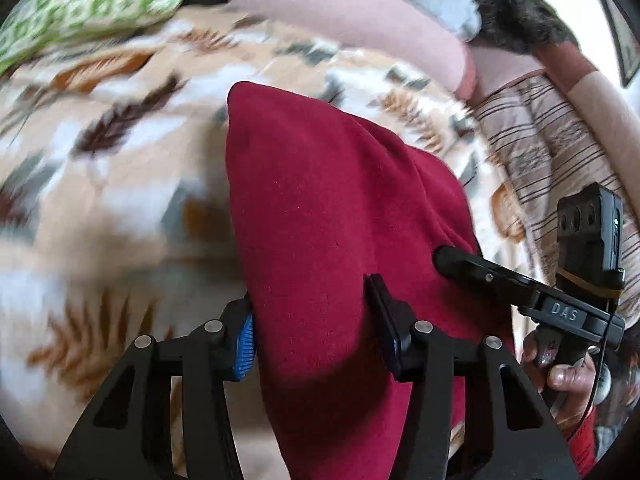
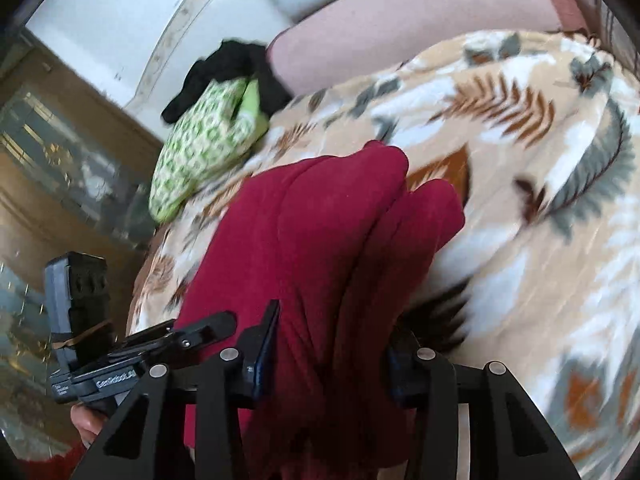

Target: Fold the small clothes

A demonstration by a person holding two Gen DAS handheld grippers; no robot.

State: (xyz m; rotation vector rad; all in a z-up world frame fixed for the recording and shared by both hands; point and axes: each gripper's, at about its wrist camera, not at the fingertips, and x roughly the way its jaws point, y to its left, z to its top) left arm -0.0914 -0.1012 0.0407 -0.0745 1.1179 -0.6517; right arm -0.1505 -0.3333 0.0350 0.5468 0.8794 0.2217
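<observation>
A dark red garment hangs lifted over the leaf-patterned blanket. My left gripper has the red cloth bunched between its fingers and is shut on it. The right gripper shows at the right of the left wrist view, pressed into the cloth's right edge. In the right wrist view the red garment fills the middle, folded in thick pleats, and my right gripper is shut on it. The left gripper shows at the lower left, its tip on the cloth.
A green-and-white patterned cloth lies at the blanket's far edge with a black garment behind it. A pink cushion or bedding lies at the back. A striped brown fabric covers the right side. Wooden furniture stands on the left.
</observation>
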